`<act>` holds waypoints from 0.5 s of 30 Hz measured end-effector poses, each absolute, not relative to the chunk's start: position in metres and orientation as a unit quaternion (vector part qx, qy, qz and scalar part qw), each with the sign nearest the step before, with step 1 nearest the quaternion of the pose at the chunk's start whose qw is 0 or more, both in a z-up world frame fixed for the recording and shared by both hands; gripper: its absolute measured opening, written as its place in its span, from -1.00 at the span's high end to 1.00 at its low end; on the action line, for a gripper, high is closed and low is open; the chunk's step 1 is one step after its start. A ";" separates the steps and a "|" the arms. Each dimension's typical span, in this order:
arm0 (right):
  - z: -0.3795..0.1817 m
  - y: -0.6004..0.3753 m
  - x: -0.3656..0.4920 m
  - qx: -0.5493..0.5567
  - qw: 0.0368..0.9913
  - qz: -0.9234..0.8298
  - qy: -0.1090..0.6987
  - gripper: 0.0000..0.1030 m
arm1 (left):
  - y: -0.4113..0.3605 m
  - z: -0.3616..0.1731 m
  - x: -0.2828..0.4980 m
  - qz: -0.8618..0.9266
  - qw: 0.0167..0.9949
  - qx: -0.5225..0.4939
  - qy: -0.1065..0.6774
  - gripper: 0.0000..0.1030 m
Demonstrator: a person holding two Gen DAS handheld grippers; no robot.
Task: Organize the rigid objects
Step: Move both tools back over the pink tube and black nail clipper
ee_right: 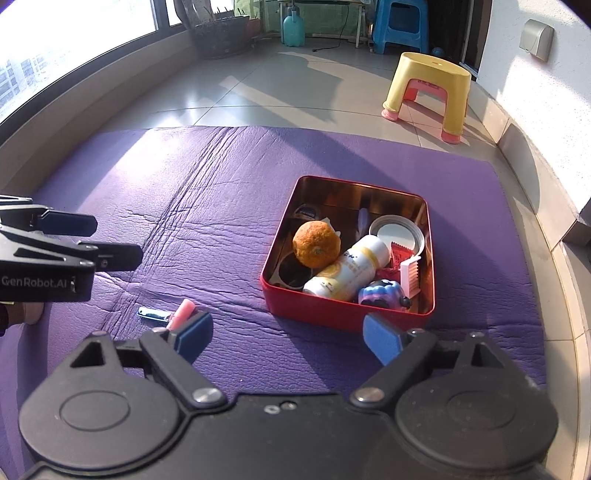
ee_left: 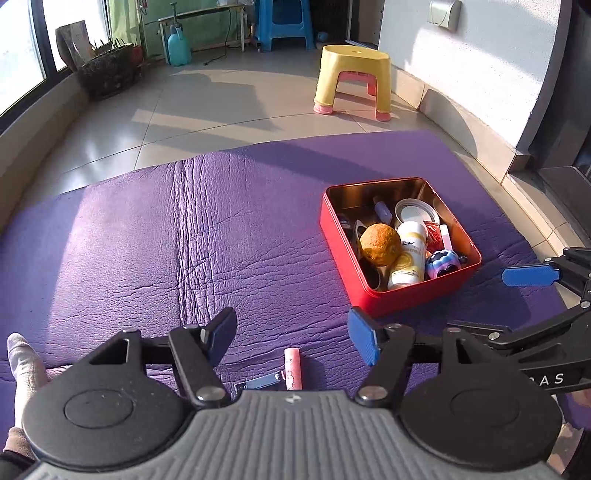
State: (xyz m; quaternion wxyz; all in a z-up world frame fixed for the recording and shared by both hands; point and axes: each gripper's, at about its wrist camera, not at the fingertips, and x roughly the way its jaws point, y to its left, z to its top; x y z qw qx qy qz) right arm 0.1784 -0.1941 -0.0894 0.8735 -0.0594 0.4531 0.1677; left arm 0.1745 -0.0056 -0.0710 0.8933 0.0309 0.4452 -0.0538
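A purple mat with creased, leather-like skin lies on a pale tiled floor in a sunlit room. A curved window runs along the left side. At the far end stand a yellow stool with pink feet, a blue stool, a teal spray bottle and a dark planter.

A red tin box, open and gold inside, sits on the right half of the mat. It is crowded: a wrinkled orange fruit lies beside a white and yellow bottle on its side, with a round metal lid, a small white brush, a red sachet and a blue and purple toy near them.

Two things lie loose on the mat, left of the box and well apart from it: a pink tube and, just beside it, a metal nail clipper.

The left gripper hangs above these two, its jaws spread with nothing between the blue pads. The right gripper hangs before the near edge of the box, jaws spread wide and empty. A socked foot shows at the left edge of the left wrist view.
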 end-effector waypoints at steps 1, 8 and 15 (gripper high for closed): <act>-0.090 -0.191 0.176 -0.059 0.873 0.169 0.454 -0.77 | -0.001 -0.072 0.171 -0.050 0.893 0.028 0.446 -0.40; -0.097 -0.175 0.169 -0.057 0.861 0.192 0.468 -0.93 | 0.021 -0.082 0.155 -0.044 0.893 0.005 0.448 -0.62; -0.104 -0.166 0.179 -0.028 0.854 0.187 0.484 -0.95 | 0.029 -0.104 0.159 -0.008 0.878 0.030 0.478 -0.64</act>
